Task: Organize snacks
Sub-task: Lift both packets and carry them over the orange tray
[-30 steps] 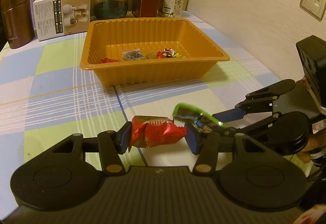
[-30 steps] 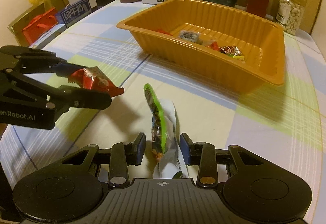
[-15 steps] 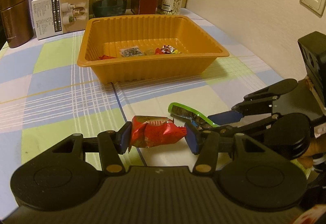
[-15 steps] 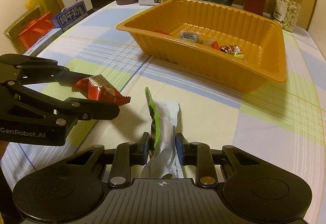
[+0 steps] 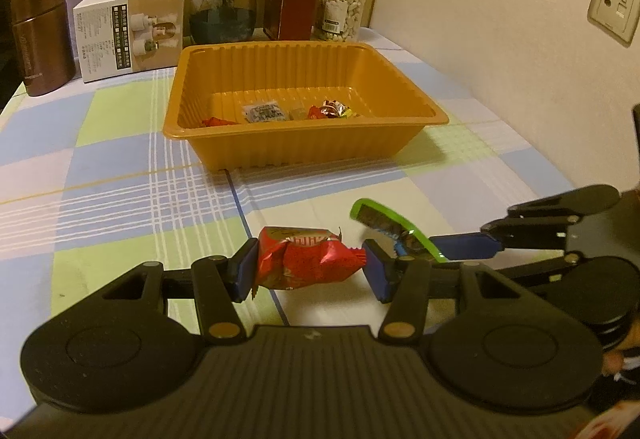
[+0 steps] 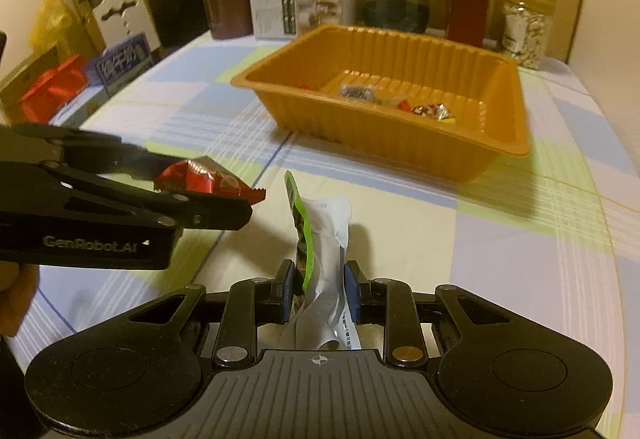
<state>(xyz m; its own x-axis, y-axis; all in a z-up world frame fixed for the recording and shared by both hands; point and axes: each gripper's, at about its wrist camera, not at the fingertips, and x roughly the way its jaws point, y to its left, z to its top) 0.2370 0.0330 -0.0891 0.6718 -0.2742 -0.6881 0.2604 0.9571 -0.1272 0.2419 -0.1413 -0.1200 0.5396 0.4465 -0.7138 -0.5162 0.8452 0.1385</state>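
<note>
My left gripper [image 5: 308, 273] is shut on a red snack packet [image 5: 300, 255], held just above the checked tablecloth. Beside it on the right, my right gripper [image 6: 318, 285] is shut on a green-and-white snack packet [image 6: 324, 231], which stands on edge between the pads; its green end [image 5: 380, 221] sticks out toward the tray. From the right wrist view the left gripper [image 6: 204, 185] and its red packet [image 6: 200, 177] sit at the left. An orange plastic tray [image 5: 296, 147] lies farther ahead, with several wrapped snacks [image 5: 264, 113] on its floor.
Behind the tray stand a brown flask [image 5: 40, 35], a white box [image 5: 128, 31], a glass jar [image 5: 222, 7], a dark red carton [image 5: 294, 5] and a jar of nuts [image 5: 340, 13]. A wall runs along the table's right side. Boxes and a red bag [image 6: 52, 91] sit off the left edge.
The right gripper's jaws closed onto the green-and-white packet and lifted it a little, moving toward the tray. The left gripper kept still with the red packet.
</note>
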